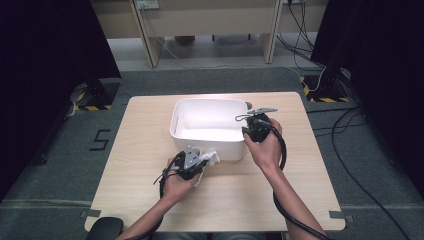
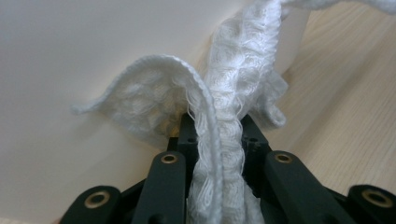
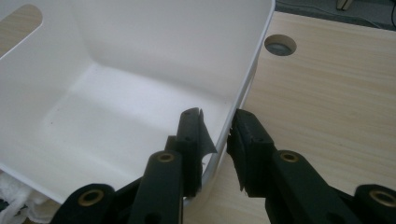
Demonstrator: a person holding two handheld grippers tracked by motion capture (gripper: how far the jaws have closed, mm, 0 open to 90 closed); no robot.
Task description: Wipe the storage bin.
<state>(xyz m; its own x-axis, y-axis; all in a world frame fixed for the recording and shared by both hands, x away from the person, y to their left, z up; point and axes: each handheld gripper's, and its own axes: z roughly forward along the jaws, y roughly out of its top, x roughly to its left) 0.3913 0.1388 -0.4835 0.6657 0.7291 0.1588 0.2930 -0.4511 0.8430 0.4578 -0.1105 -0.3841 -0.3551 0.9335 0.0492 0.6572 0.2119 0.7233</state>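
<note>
White knitted cloth [image 2: 224, 121] is clamped between the jaws of the left hand-held gripper [image 2: 215, 128], which are pressed together on it; in the left gripper view the fabric runs up out of the jaws in a bunched strip, with one hemmed flap curling off to the side. Just past it stands the outer wall of a white plastic tub [image 2: 93, 56], and the cloth lies against or very near that wall. In the high view the left hand-held gripper [image 1: 202, 161] sits at the tub's near side, with the cloth [image 1: 210, 158] bunched at its tip beside the wall of the tub [image 1: 210, 145]. The right hand-held gripper [image 3: 215, 135] straddles the tub's rim [image 3: 243, 88] at a corner: one jaw is inside the tub, the other outside over the wood, and the thin wall runs between them. The jaws stand close on either side of the wall, but whether the pads press on it cannot be told. In the high view the right hand-held gripper [image 1: 246, 129] is at the tub's right edge, well apart from the cloth. The tub rests on a pale wooden worktop [image 1: 145, 165], and a round hole [image 3: 279, 45] in the worktop lies just beyond the tub's corner.
</note>
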